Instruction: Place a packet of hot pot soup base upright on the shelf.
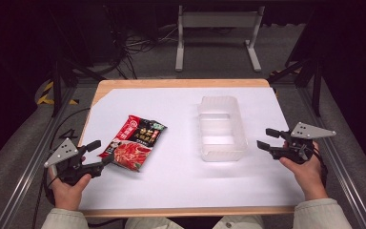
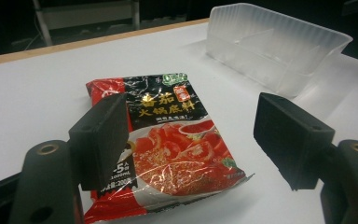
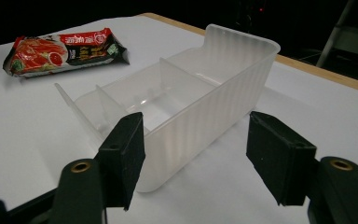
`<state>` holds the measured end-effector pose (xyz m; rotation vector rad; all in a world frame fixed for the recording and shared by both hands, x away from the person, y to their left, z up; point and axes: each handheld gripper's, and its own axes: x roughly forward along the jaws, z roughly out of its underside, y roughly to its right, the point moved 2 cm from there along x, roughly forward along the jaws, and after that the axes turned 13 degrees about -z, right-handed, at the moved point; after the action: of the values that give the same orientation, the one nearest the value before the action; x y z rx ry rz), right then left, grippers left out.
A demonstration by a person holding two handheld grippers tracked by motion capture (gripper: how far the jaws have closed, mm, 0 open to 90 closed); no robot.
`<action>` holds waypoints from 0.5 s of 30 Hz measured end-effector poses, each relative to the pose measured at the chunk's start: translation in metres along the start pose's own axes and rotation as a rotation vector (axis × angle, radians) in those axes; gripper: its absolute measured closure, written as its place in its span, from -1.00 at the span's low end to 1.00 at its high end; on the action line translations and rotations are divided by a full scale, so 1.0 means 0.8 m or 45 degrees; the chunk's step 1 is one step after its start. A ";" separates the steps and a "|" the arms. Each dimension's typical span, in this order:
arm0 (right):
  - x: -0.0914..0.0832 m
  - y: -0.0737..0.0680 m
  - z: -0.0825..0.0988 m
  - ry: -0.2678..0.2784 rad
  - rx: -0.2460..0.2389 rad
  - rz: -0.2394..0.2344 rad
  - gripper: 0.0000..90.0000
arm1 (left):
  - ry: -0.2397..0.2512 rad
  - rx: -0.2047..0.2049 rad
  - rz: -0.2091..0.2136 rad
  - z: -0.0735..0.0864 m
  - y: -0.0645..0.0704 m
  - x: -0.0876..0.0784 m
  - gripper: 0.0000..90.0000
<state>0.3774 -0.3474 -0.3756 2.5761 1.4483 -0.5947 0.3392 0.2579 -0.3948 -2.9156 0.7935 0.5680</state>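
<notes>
A red and black soup-base packet (image 1: 134, 142) lies flat on the white table sheet, left of centre. My left gripper (image 1: 101, 152) sits at its near left corner, open, the packet (image 2: 168, 140) lying just ahead of its jaws and untouched. A clear plastic bin (image 1: 220, 128) with inner dividers stands right of centre. My right gripper (image 1: 265, 138) is open just right of the bin's near right corner. In the right gripper view the bin (image 3: 191, 102) stands ahead of the jaws, apart from the pads, and the packet (image 3: 65, 51) lies beyond it.
The white sheet (image 1: 181, 181) covers a wooden table (image 1: 181, 83) whose edge shows at the back. A white metal stand (image 1: 217, 28) and cables lie on the floor behind. Aluminium rails (image 1: 19, 176) run along both sides of the table.
</notes>
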 end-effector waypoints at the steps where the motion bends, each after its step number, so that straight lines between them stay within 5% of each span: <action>1: -0.001 -0.001 0.000 0.002 0.000 0.004 -0.17 | -0.008 -0.003 -0.004 0.000 0.000 0.001 -0.42; 6: -0.001 -0.002 0.000 -0.007 -0.001 0.008 -0.20 | -0.019 -0.006 -0.006 -0.004 0.000 0.005 -0.46; 10: -0.001 -0.001 0.002 -0.021 0.002 0.024 -0.21 | -0.114 -0.002 -0.092 -0.014 -0.006 0.013 -0.50; 15: 0.000 0.002 0.002 -0.025 0.006 0.037 -0.23 | -0.138 -0.011 -0.100 -0.022 -0.017 0.024 -0.52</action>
<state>0.3780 -0.3488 -0.3768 2.5829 1.4027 -0.6189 0.3672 0.2578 -0.3858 -2.8802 0.6626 0.7162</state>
